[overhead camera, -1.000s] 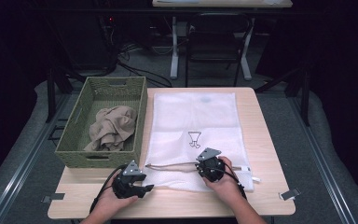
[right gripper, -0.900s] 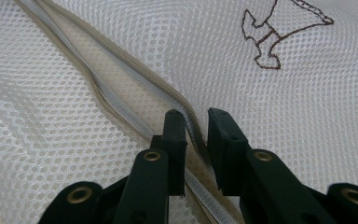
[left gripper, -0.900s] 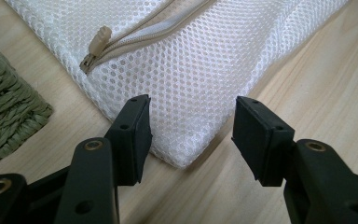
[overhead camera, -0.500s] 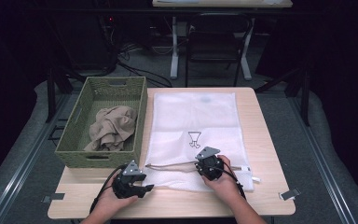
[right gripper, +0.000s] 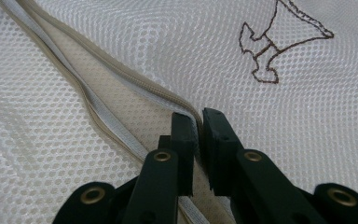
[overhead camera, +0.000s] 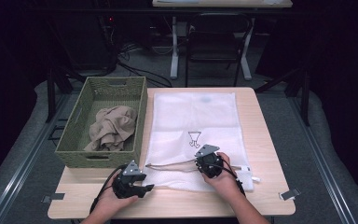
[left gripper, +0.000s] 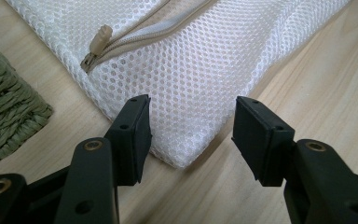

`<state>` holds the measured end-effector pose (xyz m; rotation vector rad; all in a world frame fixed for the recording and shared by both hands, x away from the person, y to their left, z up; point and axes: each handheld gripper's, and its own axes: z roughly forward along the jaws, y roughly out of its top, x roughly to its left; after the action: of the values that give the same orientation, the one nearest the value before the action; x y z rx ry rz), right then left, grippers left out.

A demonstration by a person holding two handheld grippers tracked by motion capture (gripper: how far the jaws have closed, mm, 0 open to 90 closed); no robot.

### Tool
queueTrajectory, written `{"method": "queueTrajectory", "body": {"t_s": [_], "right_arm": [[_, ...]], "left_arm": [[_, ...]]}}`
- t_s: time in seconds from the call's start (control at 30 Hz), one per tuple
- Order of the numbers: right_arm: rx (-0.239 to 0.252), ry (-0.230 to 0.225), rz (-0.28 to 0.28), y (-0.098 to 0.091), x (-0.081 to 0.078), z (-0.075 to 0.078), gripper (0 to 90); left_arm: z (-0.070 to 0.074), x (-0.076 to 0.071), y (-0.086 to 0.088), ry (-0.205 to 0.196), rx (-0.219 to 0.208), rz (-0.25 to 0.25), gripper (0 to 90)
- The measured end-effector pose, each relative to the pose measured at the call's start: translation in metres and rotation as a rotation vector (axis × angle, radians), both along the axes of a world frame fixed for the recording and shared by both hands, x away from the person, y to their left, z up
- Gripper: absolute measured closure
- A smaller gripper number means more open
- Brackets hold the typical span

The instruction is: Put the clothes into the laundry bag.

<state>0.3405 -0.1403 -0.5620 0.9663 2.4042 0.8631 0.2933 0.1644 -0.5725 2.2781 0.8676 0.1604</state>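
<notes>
Right hand-held gripper (right gripper: 199, 122), just closing, apparently pinches the mesh bag (right gripper: 307, 116) zipper edge (right gripper: 135, 81).

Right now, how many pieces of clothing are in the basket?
1 that I can see: a beige garment crumpled on the bottom of the green basket. More could be hidden beneath it.

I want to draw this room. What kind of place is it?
Probably a workshop or lab set up for recording, not a home. A small wooden table stands on grey floor mats, cables trail behind it, and a black chair waits at another desk in the dark.
</notes>
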Motion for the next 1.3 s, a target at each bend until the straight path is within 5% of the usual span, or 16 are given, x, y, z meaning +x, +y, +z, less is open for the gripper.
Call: {"method": "queueTrajectory", "body": {"t_s": [0.3, 0.67, 0.93, 1.3], "right_arm": [[-0.044, -0.035, 0.032, 0.004, 0.001, 0.019, 86.4], [0.012, -0.032, 0.021, 0.005, 0.010, 0.050, 85.9], [-0.017, -0.067, 0.031, 0.012, 0.009, 0.064, 84.9], [-0.028, -0.059, 0.042, 0.018, 0.014, 0.083, 85.3]], "left_arm": [[0.000, 0.000, 0.000, -0.001, 0.002, -0.004, 46.4], [0.000, 0.000, 0.001, 0.000, -0.004, -0.002, 46.5], [-0.001, -0.001, 0.000, -0.011, 0.000, 0.003, 46.4], [0.000, 0.000, 0.001, 0.002, -0.018, 0.011, 46.8]]}}
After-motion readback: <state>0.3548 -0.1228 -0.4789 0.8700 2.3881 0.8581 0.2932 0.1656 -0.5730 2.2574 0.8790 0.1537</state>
